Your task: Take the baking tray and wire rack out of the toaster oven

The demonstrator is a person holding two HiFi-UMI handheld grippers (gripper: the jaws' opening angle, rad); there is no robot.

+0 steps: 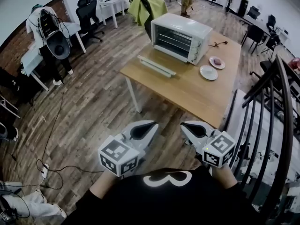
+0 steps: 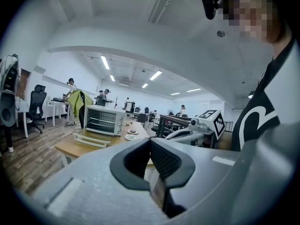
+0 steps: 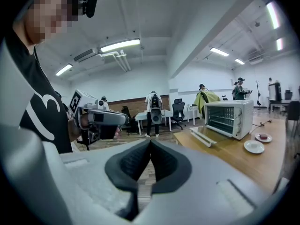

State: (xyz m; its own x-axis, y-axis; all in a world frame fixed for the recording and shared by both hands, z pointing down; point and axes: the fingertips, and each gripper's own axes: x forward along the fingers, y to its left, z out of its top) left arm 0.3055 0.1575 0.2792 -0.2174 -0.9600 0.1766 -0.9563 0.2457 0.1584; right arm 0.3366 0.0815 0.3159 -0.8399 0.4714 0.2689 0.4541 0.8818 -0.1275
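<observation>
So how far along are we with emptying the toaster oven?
Done: the door of the toaster oven is folded down, open.
In hand: nothing. The left gripper and right gripper are shut and empty, held short of the table.
Left: both pulls. The wire rack sits inside the oven; I can't pick out the baking tray from here.

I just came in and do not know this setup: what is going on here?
A person holds a gripper in each hand: the left hand-held gripper and the right hand-held gripper are both shut and empty, near the body and apart from the wooden table. On it the toaster oven stands with its door folded down. Shelves show inside; nothing has been taken out yet.
</observation>
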